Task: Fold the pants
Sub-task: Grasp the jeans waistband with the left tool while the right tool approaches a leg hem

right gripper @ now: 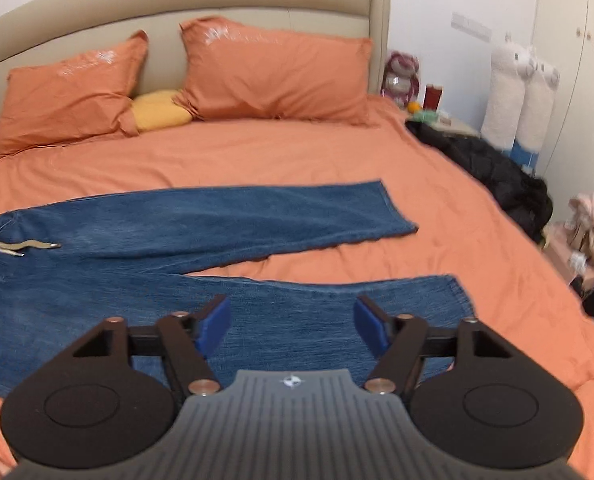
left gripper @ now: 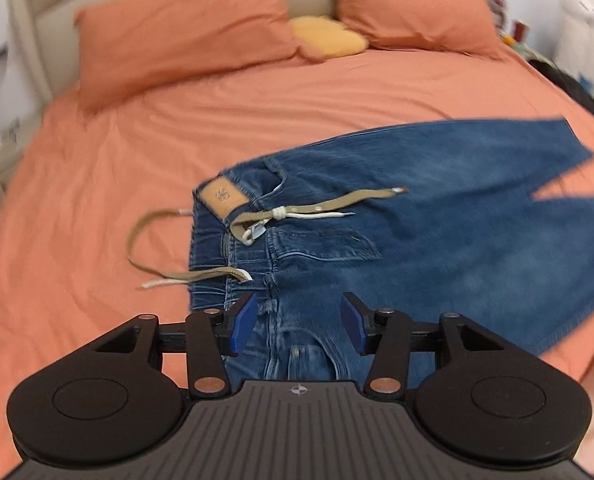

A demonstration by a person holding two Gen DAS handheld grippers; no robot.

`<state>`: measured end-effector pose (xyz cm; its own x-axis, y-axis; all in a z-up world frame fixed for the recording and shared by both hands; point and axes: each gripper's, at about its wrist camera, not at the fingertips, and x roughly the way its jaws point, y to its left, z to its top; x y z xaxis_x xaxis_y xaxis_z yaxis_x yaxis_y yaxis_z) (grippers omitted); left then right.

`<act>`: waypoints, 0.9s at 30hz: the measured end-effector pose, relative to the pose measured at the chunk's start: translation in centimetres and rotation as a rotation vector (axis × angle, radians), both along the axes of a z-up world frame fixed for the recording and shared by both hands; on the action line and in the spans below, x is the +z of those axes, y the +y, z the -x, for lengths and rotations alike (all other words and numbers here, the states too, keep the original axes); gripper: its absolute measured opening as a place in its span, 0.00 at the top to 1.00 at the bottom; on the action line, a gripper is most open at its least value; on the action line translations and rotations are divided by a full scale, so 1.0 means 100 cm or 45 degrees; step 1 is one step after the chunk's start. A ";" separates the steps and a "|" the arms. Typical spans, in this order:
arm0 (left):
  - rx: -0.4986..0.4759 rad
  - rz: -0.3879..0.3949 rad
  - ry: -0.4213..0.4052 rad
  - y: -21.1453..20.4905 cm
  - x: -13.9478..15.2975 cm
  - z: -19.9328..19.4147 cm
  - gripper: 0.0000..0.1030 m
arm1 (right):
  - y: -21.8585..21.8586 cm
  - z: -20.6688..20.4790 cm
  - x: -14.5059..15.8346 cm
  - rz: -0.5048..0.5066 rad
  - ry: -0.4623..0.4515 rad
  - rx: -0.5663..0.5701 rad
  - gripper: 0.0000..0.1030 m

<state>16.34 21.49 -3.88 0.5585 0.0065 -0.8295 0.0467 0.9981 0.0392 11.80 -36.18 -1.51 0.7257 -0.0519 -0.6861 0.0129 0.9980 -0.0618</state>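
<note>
Orange bedding covers the wide bed point(right gripper: 437, 184) that we work over, with two orange pillows point(right gripper: 273, 76) and a small yellow cushion point(right gripper: 159, 114) propped against the beige padded headboard point(right gripper: 177, 4), and a black bag point(right gripper: 493, 168) slumped beside the mattress on the right. On the sheet lie the blue denim jeans point(right gripper: 177, 224), spread flat with the waistband to our left and the two legs splayed apart in a V toward the right, so no fold looks made yet. A tan webbing belt point(left gripper: 321, 204) runs through the loops and trails off the waistband onto the sheet, near the tan leather patch point(left gripper: 221, 196). Our left claw point(left gripper: 301, 320) hovers over the fly and waistband, its blue pads wide apart and holding nothing; our right claw point(right gripper: 293, 322) hangs over the nearer leg, short of the hem, equally wide open and empty. Whether either touches the cloth we cannot tell. We judge the next move to be pinching the near leg and carrying it over the far one. The risks are plain enough: denim is thick, so a shallow pinch could take only the top layer and leave the underside dragging; the soft bedding could be caught in the pads along with the cloth; and the loose belt could snag or bunch inside the fold, leaving a lumpy, crooked stack.
</note>
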 end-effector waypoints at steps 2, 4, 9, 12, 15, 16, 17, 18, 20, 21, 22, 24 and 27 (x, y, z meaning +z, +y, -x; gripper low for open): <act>0.061 0.043 0.023 0.014 -0.017 -0.018 0.40 | 0.002 -0.018 -0.016 -0.058 0.024 -0.013 0.39; 0.129 0.095 0.050 0.029 -0.036 -0.036 0.38 | 0.010 -0.032 -0.032 -0.119 0.040 -0.013 0.39; 0.328 0.220 0.091 0.066 -0.082 -0.067 0.35 | 0.042 -0.056 -0.077 -0.162 0.090 0.047 0.39; 0.381 0.295 0.141 0.082 -0.106 -0.075 0.34 | 0.055 -0.067 -0.097 -0.161 0.111 0.087 0.39; 0.437 0.376 0.149 0.096 -0.122 -0.077 0.33 | 0.058 -0.080 -0.108 -0.157 0.135 0.086 0.39; 0.447 0.436 0.144 0.101 -0.126 -0.076 0.31 | 0.056 -0.085 -0.111 -0.156 0.146 0.070 0.39; 0.443 0.509 0.136 0.104 -0.128 -0.074 0.30 | 0.053 -0.091 -0.115 -0.157 0.164 0.049 0.39; 0.423 0.584 0.138 0.106 -0.131 -0.074 0.30 | 0.051 -0.096 -0.119 -0.166 0.184 0.027 0.39; 0.403 0.588 0.139 0.101 -0.130 -0.071 0.44 | 0.046 -0.103 -0.128 -0.200 0.220 -0.004 0.39; 0.387 0.521 0.118 0.096 -0.126 -0.070 0.52 | 0.045 -0.106 -0.132 -0.213 0.241 -0.016 0.39; 0.382 0.485 0.088 0.091 -0.119 -0.067 0.82 | 0.044 -0.110 -0.135 -0.220 0.257 -0.024 0.39; 0.391 0.412 0.015 0.083 -0.100 -0.058 0.86 | 0.044 -0.113 -0.139 -0.220 0.274 -0.022 0.39; 0.366 0.285 -0.094 0.066 -0.067 -0.041 0.89 | 0.045 -0.114 -0.141 -0.209 0.283 -0.021 0.39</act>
<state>20.40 28.13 -10.58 0.6185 -0.0055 -0.7858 -0.2313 0.9544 -0.1888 23.21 -31.67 -15.60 0.5564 0.0628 -0.8285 0.0333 0.9946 0.0978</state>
